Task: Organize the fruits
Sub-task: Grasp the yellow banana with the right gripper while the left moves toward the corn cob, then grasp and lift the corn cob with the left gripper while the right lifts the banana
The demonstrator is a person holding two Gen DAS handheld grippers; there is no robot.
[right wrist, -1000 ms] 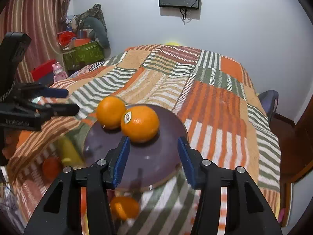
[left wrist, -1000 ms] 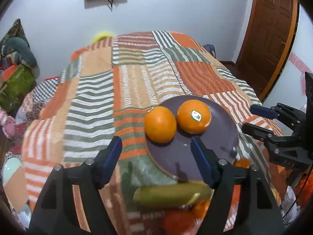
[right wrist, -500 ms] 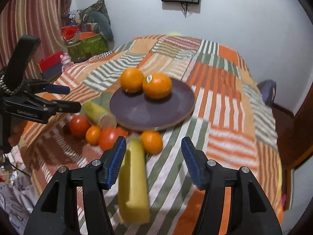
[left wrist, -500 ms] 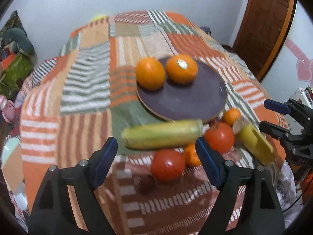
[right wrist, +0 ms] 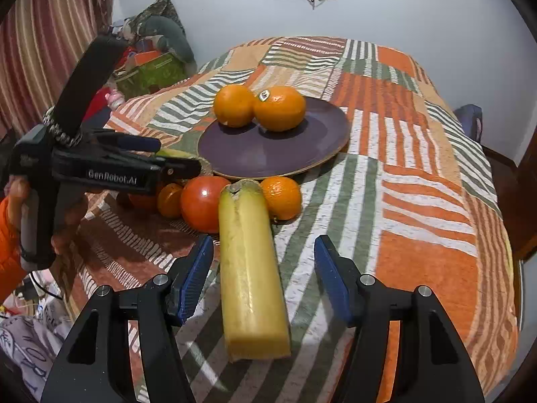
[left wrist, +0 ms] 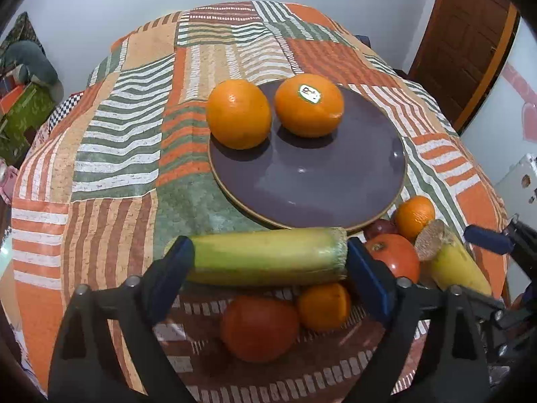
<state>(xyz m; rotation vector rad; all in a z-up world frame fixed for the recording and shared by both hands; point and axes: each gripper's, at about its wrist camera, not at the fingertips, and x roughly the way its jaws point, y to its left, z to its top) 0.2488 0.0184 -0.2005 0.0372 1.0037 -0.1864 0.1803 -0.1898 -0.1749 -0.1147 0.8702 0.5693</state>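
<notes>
Opening, both tools (left wrist: 268,278) (right wrist: 263,280) straddle corn cobs, untouched.

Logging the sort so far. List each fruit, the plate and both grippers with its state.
Plate: holds two oranges.
Green squash: on cloth, lengthwise between opening left gripper, ungripped.
Yellow squash: on cloth, between opening right gripper, ungripped.
Tomatoes, small oranges: off plate.

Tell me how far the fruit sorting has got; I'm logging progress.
Done: two oranges sit on the purple plate. In hand: nothing; the left gripper is opening around a green-yellow corn cob, the right gripper around another. Left: tomatoes and small oranges.
</notes>
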